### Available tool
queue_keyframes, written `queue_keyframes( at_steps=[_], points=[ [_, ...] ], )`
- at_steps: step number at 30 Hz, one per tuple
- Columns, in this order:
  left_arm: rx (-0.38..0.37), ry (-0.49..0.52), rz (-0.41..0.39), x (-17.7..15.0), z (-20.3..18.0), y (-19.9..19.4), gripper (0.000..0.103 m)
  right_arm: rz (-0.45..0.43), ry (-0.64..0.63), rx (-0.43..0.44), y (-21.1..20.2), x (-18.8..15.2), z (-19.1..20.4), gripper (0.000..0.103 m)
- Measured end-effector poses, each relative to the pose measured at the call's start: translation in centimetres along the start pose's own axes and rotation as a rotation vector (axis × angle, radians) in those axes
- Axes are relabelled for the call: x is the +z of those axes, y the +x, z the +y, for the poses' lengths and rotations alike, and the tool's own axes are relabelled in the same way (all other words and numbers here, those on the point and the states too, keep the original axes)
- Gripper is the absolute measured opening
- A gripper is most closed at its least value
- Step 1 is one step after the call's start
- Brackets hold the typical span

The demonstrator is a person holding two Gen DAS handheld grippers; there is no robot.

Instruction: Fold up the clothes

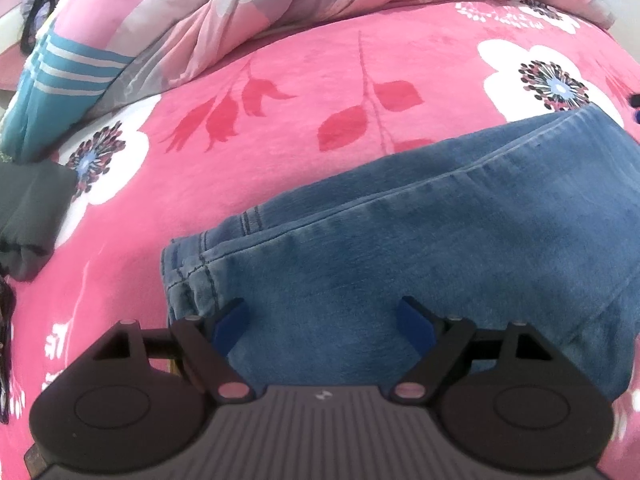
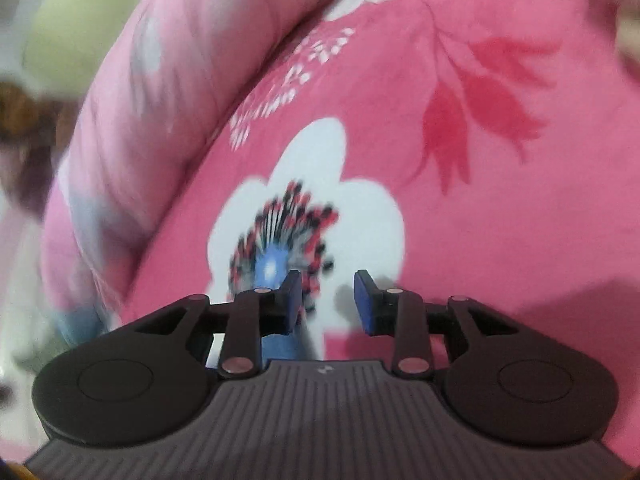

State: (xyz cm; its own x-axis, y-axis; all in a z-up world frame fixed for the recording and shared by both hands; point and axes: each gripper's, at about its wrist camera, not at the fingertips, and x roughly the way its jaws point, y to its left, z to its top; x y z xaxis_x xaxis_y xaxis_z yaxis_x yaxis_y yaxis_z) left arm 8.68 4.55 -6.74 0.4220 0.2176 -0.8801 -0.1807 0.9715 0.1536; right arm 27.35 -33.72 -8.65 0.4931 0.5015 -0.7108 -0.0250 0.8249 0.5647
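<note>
On the pink flowered blanket (image 1: 280, 168) a pair of blue jeans (image 1: 400, 248) lies folded, its stitched hem end toward nine o'clock and the rest running off toward three. Over it hangs the left gripper (image 1: 325, 316), jaws spread wide with denim showing in the gap — the blue pads (image 1: 230, 326) clear of the cloth as far as I can see, gripping nothing. At twelve o'clock from the jeans a rumpled pink and grey quilt (image 1: 280, 4) is heaped along the far edge of the blanket. At ten o'clock a teal garment with white stripes (image 1: 60, 80) sits against that quilt, and at nine o'clock a dark grey folded garment (image 1: 28, 216) lies well apart from the jeans.

The right gripper (image 2: 327, 300) hangs over a white flower (image 2: 320, 216) printed on the same blanket, its view blurred. Its jaws stand a little apart with nothing between them — only blanket shows through. The quilt (image 2: 160, 100) rises at ten o'clock from it.
</note>
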Motion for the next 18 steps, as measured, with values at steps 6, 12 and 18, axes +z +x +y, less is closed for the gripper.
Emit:
queue_keyframes(
  at_steps=[6, 12, 18],
  points=[
    [0.002, 0.011, 0.008, 0.2, -0.1, 0.0, 0.083, 0.154, -0.383, -0.032, -3.2, -7.5, 6.3, 0.029],
    [0.002, 0.017, 0.010, 0.2, -0.2, 0.1, 0.083, 0.150, -0.183, -0.211, -4.3, -8.7, 1.4, 0.030],
    [0.001, 0.035, 0.018, 0.3, -0.2, 0.2, 0.084, 0.098, -0.306, -0.170, -4.9, -9.8, 5.6, 0.031]
  ],
)
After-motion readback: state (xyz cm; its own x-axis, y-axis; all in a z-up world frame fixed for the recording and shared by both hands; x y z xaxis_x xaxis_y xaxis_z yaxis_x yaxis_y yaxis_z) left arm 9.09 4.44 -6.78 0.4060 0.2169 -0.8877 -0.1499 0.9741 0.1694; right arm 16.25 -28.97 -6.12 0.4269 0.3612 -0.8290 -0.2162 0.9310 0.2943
